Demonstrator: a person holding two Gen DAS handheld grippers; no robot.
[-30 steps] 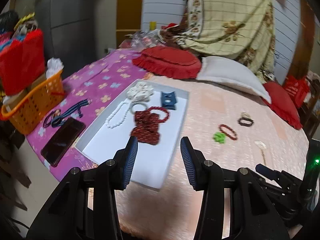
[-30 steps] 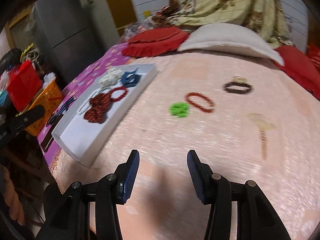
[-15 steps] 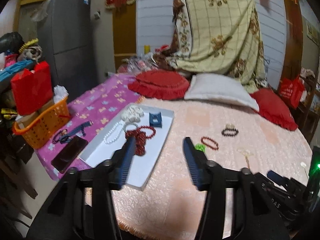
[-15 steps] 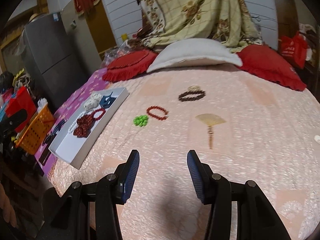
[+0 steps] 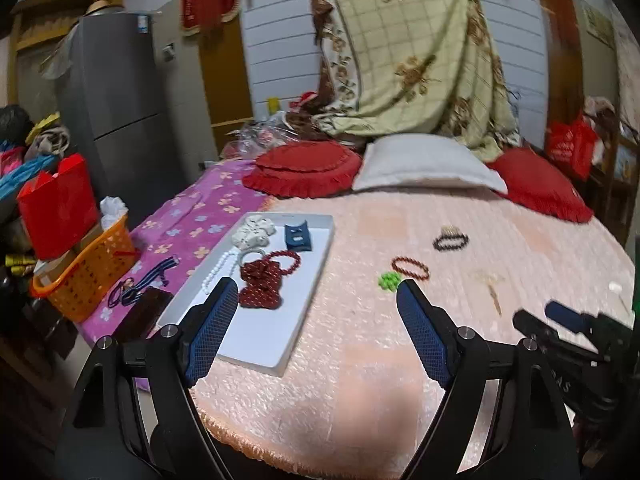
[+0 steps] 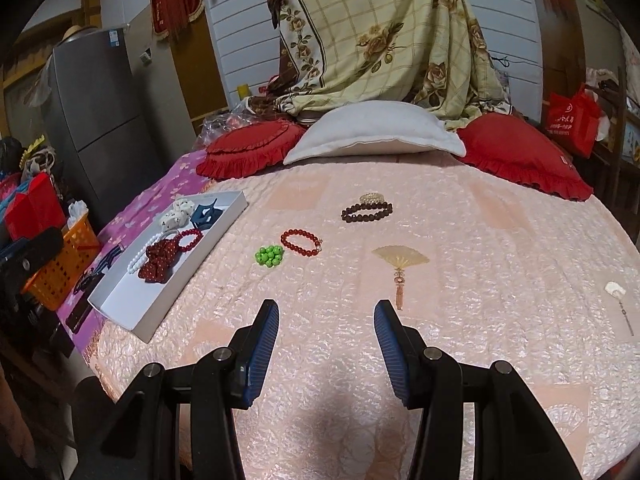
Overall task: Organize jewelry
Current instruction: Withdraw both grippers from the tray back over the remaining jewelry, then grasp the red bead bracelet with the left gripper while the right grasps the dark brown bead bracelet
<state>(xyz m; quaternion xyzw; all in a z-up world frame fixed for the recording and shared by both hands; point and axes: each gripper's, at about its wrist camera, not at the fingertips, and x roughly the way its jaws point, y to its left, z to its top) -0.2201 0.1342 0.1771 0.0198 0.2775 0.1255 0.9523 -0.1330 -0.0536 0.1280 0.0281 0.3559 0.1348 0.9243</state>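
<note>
Both grippers sit further back from the bed than a second ago, so I now see the whole room instead of mostly the tray. My left gripper (image 5: 312,312) has just been opening its jaws and they're spread wide with nothing between them. The right gripper (image 6: 326,330) is parted about the same as before, also empty.

Jewelry-wise, the white tray (image 6: 160,316) at left of the frame holds a red scrunchie (image 6: 158,264), a pearl string (image 6: 140,258), a red bead bracelet (image 6: 190,239), a blue clip (image 6: 204,212) and a white piece (image 6: 178,214). Loose on the pink bedspread (image 6: 480,280): green beads (image 6: 270,256) just beside a red bracelet (image 6: 301,242), a dark bracelet (image 6: 366,212) higher up, and a fan pendant (image 6: 400,260) right of centre.

Upper frame: white pillow (image 6: 374,134), red cushions and a draped floral blanket (image 6: 384,32). Grey fridge (image 6: 96,120) upper left, orange basket (image 6: 60,268) at the left edge.
</note>
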